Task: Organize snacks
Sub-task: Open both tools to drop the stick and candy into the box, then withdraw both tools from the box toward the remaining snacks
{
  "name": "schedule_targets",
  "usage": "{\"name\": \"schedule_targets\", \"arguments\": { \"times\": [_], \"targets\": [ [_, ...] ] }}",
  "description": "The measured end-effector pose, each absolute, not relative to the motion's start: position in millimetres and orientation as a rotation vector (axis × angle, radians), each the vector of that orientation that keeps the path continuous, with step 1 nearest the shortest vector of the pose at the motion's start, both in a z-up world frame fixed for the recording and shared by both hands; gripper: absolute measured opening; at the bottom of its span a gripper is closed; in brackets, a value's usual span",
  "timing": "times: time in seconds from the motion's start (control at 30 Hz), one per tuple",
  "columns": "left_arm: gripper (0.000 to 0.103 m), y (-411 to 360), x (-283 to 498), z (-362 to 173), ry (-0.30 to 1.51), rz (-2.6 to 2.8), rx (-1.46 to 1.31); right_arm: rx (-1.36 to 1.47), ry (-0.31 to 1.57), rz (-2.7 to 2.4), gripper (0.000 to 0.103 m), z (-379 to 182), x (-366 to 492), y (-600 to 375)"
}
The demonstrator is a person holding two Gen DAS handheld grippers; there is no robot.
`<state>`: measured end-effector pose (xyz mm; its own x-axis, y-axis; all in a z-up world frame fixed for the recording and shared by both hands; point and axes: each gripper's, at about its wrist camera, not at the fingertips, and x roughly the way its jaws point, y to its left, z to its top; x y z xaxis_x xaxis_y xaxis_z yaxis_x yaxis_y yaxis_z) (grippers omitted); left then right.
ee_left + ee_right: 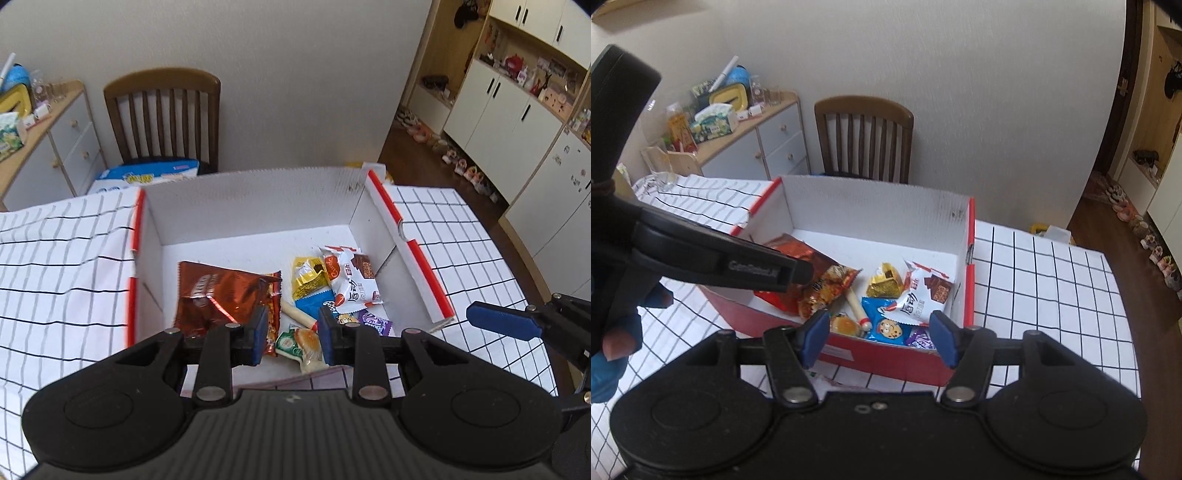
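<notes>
A red-and-white cardboard box (258, 199) stands open on the checked tablecloth. In it lie a brown-red foil bag (218, 295), a gold packet (308, 277), a white packet (354, 280), a sausage stick (295, 314), a green-wrapped pastry (299, 341) and a purple packet (375, 321). My left gripper (292, 334) hovers over the box's near side, open, with nothing between its blue pads. My right gripper (880, 338) hangs above the near wall of the box (871, 206), open wide and empty; a blue cookie packet (886, 326) shows below it.
A wooden chair (166, 114) stands behind the table, with a drawer cabinet (768, 144) full of clutter to its left. A glass (663, 177) sits at the table's far left corner. White cupboards (498, 110) and shoes line the right. A hand in a blue sleeve (613, 343) holds the left gripper.
</notes>
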<state>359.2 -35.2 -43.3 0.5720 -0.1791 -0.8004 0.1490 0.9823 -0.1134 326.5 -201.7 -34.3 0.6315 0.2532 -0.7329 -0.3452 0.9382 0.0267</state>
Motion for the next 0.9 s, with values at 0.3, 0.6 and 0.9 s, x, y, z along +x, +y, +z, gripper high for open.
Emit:
{"name": "schedule_targets", "arguments": {
  "times": [0.3, 0.6, 0.9],
  "targets": [
    [0.062, -21, 314, -12, 0.876, -0.173, -0.049, -0.092, 0.767, 0.387, 0.067, -9, 296, -202],
    [0.068, -13, 269, 8, 0.802, -0.151, -0.019, -0.071, 0.72, 0.442, 0.081, 11, 267, -204],
    [0.073, -2, 236, 14, 0.79, -0.134, -0.032, -0.04, 0.7, 0.48, 0.094, 17, 250, -206]
  ]
}}
